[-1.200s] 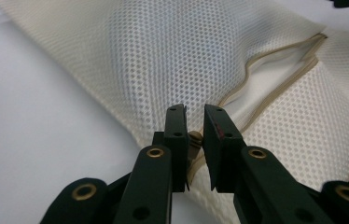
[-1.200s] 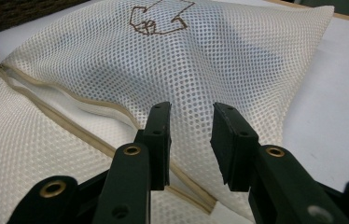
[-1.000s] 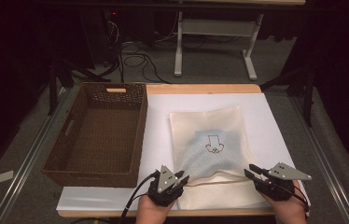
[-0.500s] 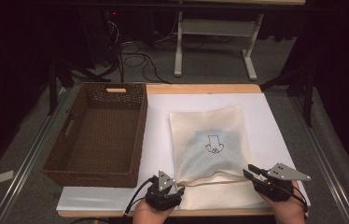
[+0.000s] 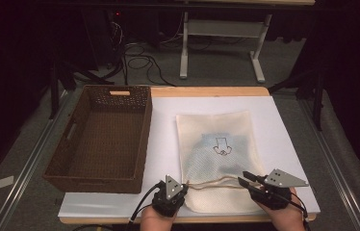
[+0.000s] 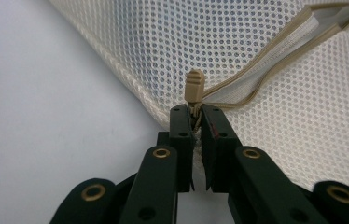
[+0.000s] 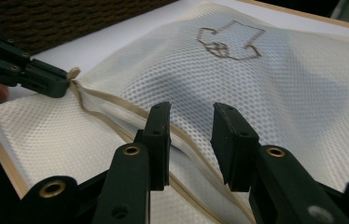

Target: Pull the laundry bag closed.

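From the high view I see the mesh laundry bag [image 5: 216, 159] lying just right of the wicker basket [image 5: 98, 139], its zipper open along the near end, my left gripper [image 5: 184, 186] at the zipper's left end and my right gripper [image 5: 242, 177] over its right end. In the left gripper view my jaws have just closed onto the tan zipper pull [image 6: 194, 88], so I judge I can now drag the zipper. In the right gripper view my jaws stand apart over the bag's zipper opening [image 7: 116, 112], gripping nothing; beyond it is an outlined arrow-like print [image 7: 231, 39], with no readable writing.
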`<state>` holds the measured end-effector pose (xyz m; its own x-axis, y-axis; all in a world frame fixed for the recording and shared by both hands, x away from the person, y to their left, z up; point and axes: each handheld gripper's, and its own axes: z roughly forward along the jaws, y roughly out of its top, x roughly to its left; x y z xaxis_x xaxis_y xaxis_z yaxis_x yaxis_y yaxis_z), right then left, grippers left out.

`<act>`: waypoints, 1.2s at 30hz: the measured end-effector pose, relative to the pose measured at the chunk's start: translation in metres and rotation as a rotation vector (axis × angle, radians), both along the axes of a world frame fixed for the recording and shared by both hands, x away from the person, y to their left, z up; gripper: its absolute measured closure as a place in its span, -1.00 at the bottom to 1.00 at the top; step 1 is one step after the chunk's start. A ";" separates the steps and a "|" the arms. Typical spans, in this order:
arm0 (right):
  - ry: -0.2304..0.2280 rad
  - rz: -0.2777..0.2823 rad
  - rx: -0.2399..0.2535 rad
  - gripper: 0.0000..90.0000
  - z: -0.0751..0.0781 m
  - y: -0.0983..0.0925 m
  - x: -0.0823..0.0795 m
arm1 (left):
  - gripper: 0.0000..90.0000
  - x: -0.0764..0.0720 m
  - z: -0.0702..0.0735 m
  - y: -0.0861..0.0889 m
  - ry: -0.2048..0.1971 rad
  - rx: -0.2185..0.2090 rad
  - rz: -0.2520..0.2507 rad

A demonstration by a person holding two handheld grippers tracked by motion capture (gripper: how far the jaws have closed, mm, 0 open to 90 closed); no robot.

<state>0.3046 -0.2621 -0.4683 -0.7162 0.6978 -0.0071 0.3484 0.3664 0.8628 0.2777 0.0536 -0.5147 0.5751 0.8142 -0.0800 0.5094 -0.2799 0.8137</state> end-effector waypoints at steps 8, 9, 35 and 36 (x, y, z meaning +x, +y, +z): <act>0.016 0.064 0.007 0.53 0.003 0.027 0.000 | 0.85 -0.003 0.004 0.000 -0.048 -0.005 -0.010; 0.015 0.074 0.004 0.53 0.003 0.032 0.000 | 0.85 -0.004 0.005 -0.001 -0.053 -0.003 -0.012; 0.102 0.219 0.012 0.59 -0.010 0.116 0.015 | 0.85 -0.010 0.003 -0.016 -0.138 0.099 -0.060; 0.108 0.219 0.008 0.60 -0.011 0.117 0.016 | 0.85 -0.010 0.004 -0.016 -0.140 0.100 -0.062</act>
